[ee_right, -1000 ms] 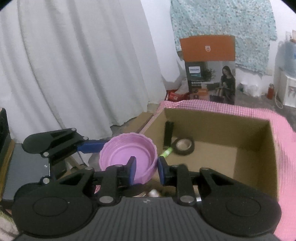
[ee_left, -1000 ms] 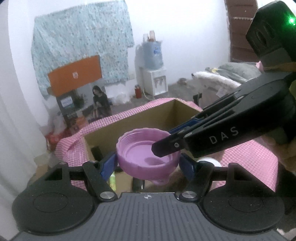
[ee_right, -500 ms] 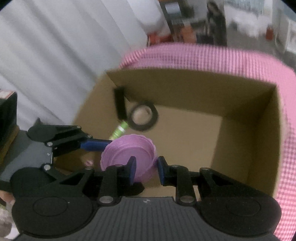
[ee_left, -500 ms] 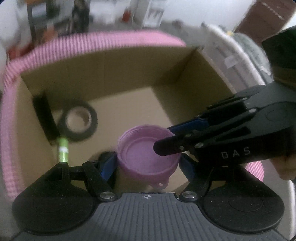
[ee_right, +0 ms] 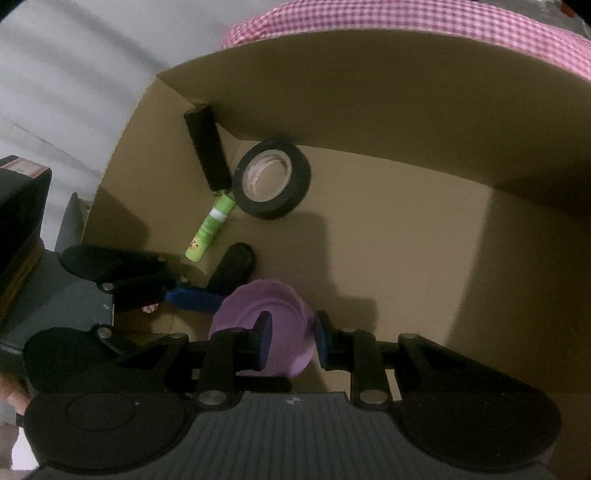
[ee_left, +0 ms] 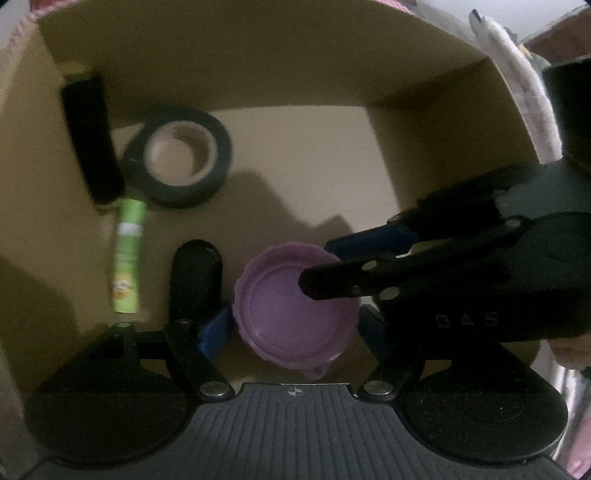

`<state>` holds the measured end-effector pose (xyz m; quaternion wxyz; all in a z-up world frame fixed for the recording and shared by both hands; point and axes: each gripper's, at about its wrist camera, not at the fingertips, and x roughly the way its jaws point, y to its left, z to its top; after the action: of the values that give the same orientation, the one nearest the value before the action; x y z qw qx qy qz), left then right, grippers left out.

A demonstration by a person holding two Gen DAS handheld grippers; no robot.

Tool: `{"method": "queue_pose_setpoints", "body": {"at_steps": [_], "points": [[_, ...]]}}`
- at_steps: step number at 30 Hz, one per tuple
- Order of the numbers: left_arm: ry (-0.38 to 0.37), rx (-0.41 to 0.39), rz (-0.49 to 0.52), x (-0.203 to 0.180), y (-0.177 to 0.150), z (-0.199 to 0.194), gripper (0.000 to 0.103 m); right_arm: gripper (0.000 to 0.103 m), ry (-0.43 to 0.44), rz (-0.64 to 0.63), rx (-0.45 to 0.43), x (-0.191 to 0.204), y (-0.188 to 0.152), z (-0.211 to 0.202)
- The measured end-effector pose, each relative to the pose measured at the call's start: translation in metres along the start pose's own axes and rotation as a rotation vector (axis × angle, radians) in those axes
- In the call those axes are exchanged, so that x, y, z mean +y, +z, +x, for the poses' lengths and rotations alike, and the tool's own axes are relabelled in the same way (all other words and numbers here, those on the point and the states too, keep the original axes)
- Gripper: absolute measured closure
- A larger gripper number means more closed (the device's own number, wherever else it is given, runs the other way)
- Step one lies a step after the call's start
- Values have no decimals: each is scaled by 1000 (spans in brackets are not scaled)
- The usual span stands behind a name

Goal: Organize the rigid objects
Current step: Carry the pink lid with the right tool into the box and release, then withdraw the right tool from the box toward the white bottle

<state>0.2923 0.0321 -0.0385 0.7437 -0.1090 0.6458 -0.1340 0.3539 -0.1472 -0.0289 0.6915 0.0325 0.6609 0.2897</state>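
An open cardboard box (ee_right: 424, 236) carries the things, its rim edged with pink checked cloth (ee_right: 424, 18). On its brown floor, toward the far left corner, a roll of black tape (ee_right: 273, 181) lies flat, with a black bar (ee_right: 208, 155) just beside it propped against the wall. A green tube (ee_right: 208, 229) lies beside the roll, and a rounded black piece (ee_right: 234, 266) lies near the tube.

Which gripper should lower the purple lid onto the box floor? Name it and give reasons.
Right. The right gripper is pinched shut on the purple lid's rim. The left gripper only straddles the lid, and its jaws have just eased wider; whether its pads press is unclear. Bare box floor lies below.
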Motion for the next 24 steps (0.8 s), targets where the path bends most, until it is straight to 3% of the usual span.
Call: {"method": "queue_pose_setpoints", "body": {"at_steps": [12, 16, 24], "points": [[53, -136, 60, -6, -23, -31, 18, 73, 6, -54, -47, 19, 8, 0], [56, -202, 97, -13, -35, -48, 14, 41, 3, -52, -108, 21, 1, -20], [43, -416, 151, -41, -60, -99, 9, 36, 13, -56, -296, 36, -27, -82]]}}
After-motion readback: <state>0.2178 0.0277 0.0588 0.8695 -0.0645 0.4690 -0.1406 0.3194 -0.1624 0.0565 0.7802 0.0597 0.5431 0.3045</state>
